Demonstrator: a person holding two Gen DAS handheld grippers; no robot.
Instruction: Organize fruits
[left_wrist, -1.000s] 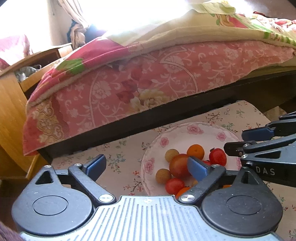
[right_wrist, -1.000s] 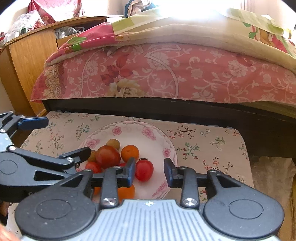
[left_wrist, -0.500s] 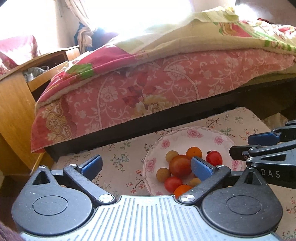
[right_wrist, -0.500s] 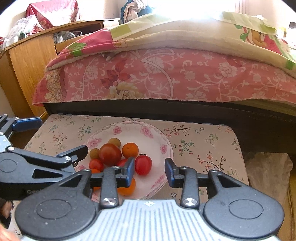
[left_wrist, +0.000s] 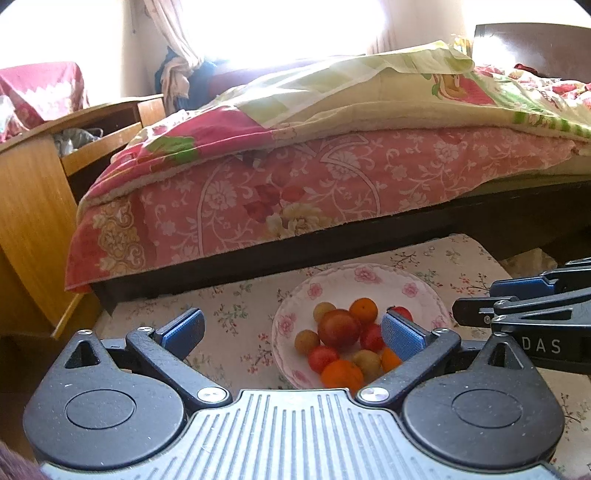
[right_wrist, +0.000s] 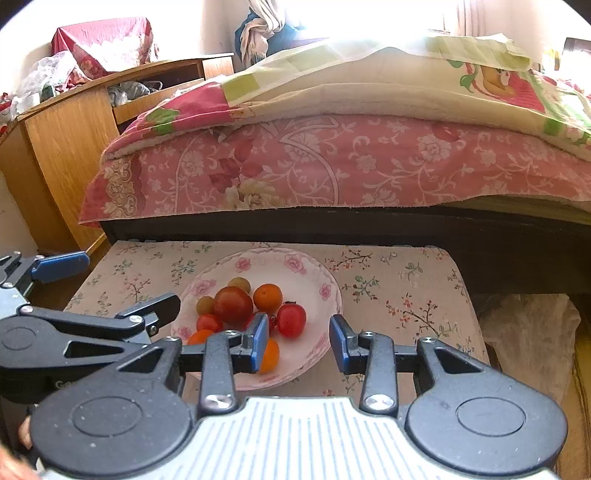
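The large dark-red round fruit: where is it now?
Right wrist view: the large dark-red round fruit lies left of centre in the floral plate, touching the small orange.

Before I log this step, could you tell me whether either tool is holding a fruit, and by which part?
Nothing is held: the left tool and the right tool both stand open and empty above the plate of fruits.
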